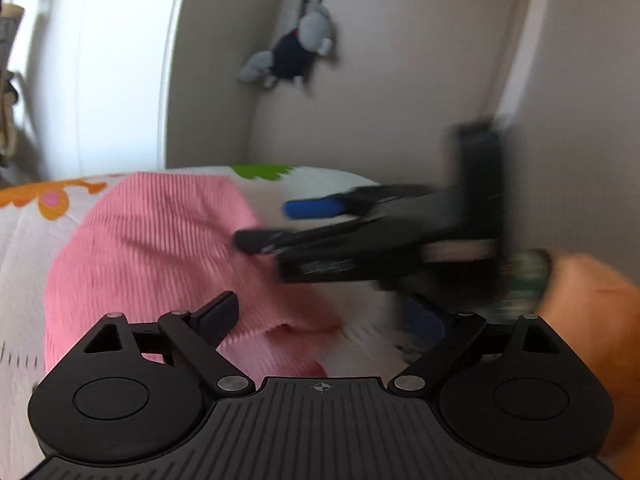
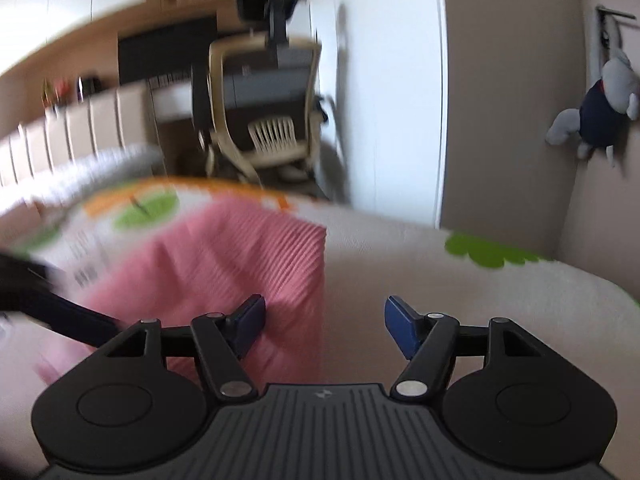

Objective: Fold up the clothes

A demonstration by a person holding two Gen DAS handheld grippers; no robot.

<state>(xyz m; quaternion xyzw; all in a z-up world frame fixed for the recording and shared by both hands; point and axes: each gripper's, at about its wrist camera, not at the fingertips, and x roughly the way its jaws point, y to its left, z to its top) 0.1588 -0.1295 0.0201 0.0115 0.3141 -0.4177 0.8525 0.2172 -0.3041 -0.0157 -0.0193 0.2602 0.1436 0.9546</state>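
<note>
While both views blur, pink cloth (image 2: pixel 224 264) lies on the bed (image 2: pixel 460 304), left of centre. Right tongs (image 2: pixel 325 326) gape wide, empty, left finger over the cloth's edge. Left tongs (image 1: pixel 324 320) also spread wide, holding nothing, above the cloth's near hem.

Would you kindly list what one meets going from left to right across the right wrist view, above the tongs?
Row of beige cabinet fronts → office chair → white door → grey stuffed toy hanging on the wall.
</note>
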